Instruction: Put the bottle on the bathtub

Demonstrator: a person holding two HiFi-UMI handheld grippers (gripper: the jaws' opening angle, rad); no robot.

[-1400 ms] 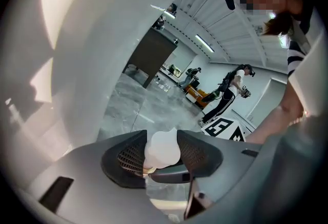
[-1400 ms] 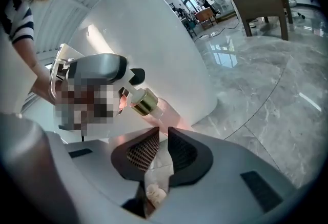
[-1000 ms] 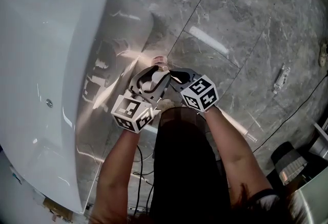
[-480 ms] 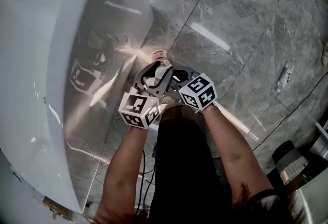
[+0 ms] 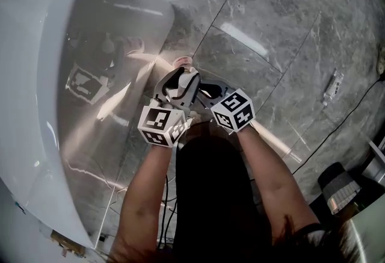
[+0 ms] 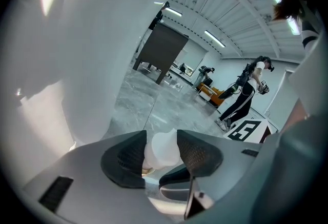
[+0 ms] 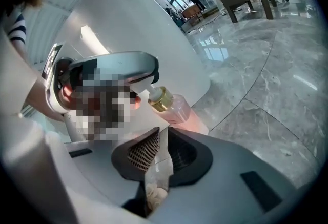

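While left tongs (image 6: 161, 147) clamp bottle (image 7: 178, 108) — right tongs (image 7: 163, 140) pinch scrap (image 7: 156, 183).

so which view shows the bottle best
The right gripper view: the bottle shows its gold collar and pink body. The left gripper view shows only its white top between the fingers; the head view, just a small pink end.

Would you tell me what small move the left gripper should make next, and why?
Probably lift the left gripper up toward the bathtub's rim. It is shut on the bottle's white pump, yet the bottle is low beside the tub's outer wall, near the floor. The right gripper pinches only a thin pale strip.
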